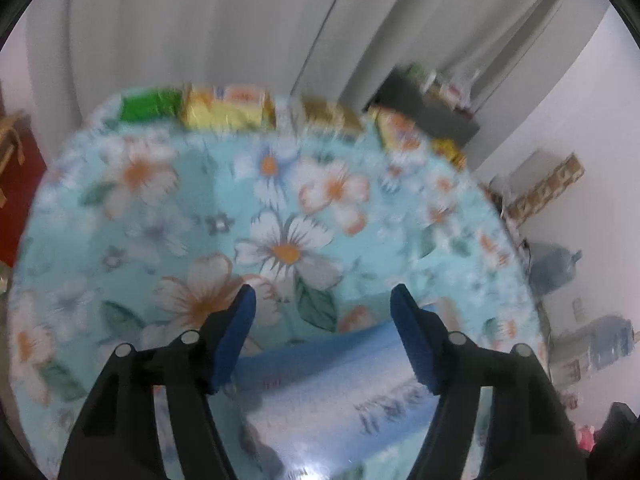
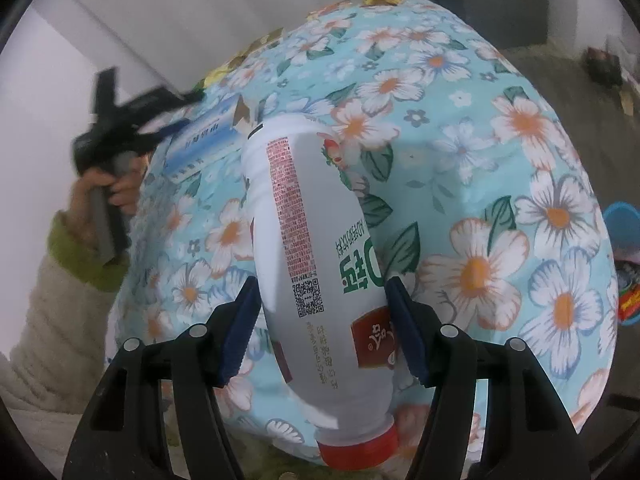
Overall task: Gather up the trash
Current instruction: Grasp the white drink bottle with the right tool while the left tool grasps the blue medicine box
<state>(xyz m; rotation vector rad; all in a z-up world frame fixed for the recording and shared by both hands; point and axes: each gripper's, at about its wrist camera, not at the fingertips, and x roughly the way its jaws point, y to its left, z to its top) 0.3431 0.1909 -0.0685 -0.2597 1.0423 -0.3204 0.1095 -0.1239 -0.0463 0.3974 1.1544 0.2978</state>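
While the right tongs (image 2: 320, 332) clamp a white bottle (image 2: 316, 264), cap toward the camera, above the floral bench (image 2: 500, 160), the left tongs (image 1: 323, 338) hang apart. Between their blue pads lies a blue carton (image 1: 340, 384) on the cloth. Snack packets (image 1: 228, 110) line the far edge.

- A round table (image 2: 500, 128) fills both views, covered with a light blue cloth printed with white and orange flowers.
- Pale curtains (image 1: 208, 24) hang behind its far edge.
- A dark low cabinet (image 2: 486, 4) stands past the far edge, with small items on top.
- White walls (image 1: 580, 112) close the room.
- Grey floor (image 2: 576, 92) shows beside the table.
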